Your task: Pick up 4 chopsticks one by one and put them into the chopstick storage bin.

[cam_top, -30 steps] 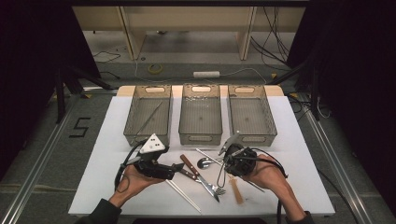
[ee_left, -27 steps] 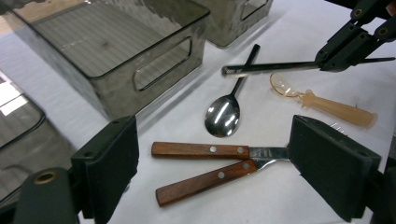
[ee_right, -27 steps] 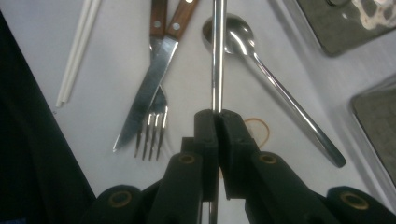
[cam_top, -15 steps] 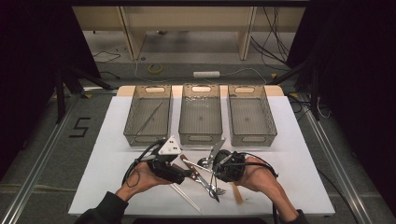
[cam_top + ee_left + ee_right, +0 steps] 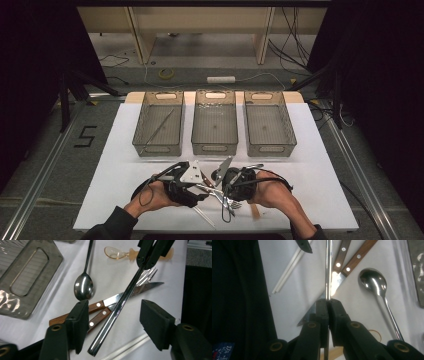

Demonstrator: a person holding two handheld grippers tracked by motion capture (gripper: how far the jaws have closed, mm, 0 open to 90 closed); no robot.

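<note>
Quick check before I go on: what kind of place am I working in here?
Likely a lab or test bench rather than a kitchen: a white table with three wire trays in a row, cutlery laid out for sorting, loose cables on the floor and dark curtains at the sides.

Polished mirror-bright metal fork handle (image 5: 117,312); glossy steel spoon (image 5: 83,286); riveted wooden knife handles (image 5: 96,315); matt black gripper pads (image 5: 155,323); translucent amber plastic spoon (image 5: 115,252).
</note>
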